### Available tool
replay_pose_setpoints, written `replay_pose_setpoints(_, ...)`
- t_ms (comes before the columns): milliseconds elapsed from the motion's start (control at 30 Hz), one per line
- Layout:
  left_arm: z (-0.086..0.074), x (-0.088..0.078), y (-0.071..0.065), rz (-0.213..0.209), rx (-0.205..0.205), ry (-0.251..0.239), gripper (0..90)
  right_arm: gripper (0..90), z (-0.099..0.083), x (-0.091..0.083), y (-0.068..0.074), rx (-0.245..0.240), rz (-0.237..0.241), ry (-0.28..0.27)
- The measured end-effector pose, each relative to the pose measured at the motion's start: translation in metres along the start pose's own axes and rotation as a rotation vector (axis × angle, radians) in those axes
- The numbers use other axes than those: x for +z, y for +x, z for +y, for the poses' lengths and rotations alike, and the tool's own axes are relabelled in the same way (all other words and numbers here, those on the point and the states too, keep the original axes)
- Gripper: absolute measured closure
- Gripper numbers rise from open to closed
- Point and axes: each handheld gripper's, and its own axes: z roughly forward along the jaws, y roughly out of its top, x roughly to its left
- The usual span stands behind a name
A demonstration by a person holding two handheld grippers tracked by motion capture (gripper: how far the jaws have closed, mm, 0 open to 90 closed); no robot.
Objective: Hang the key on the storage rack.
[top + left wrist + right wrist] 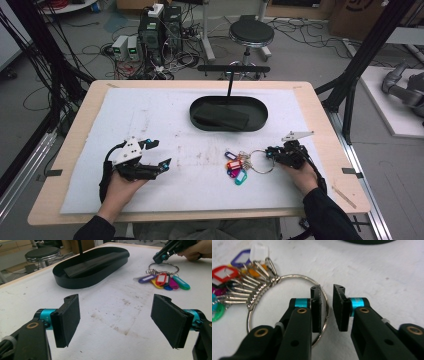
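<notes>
On the left half of the desk the left gripper rests in the person's left hand, near the front edge, its 2 jaws wide apart with nothing between them; in the left gripper view they frame bare, stained white mat. It points toward the middle of the desk and looks idle. Toward the back edge, at the centre, sits a black oval tray with a dark flat block lying in it. Right of centre, nearer the front edge, lies the key ring, flat on the mat, its bunch of coloured tags fanned out to its left. The right gripper is at the ring's right side, held low by the right hand, which comes in from the front right corner with the forearm angled inward. In the right gripper view its 2 jaws stand a little apart, straddling the wire of the ring: 1 pad inside the loop, 1 outside, neither pressing on it. The step in hand looks like taking hold of the ring. The next move probably calls for closing the jaws squarely on the thin wire, then lifting without letting it slip, perhaps toward the tray.
</notes>
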Motion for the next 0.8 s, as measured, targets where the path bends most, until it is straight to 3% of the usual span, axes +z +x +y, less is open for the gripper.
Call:
replay_pose_setpoints(233,0.000,0.001,-0.001,0.000,0.004,0.003,23.5,87.4,0.002,0.003,0.006,-0.066,-0.047,0.000)
replay_pose_setpoints(367,0.001,0.000,-0.001,0.003,0.007,0.002,23.5,87.8,0.002,0.001,0.004,-0.032,-0.037,-0.013)
replay_pose_setpoints(567,0.000,0.000,-0.001,0.004,0.005,0.003,23.5,88.0,0.005,-0.009,-0.002,0.060,0.027,-0.120)
replay_pose_setpoints(800,0.000,-0.001,-0.002,0.005,0.004,-0.001,23.5,88.0,0.009,-0.015,0.002,0.142,0.110,-0.215)
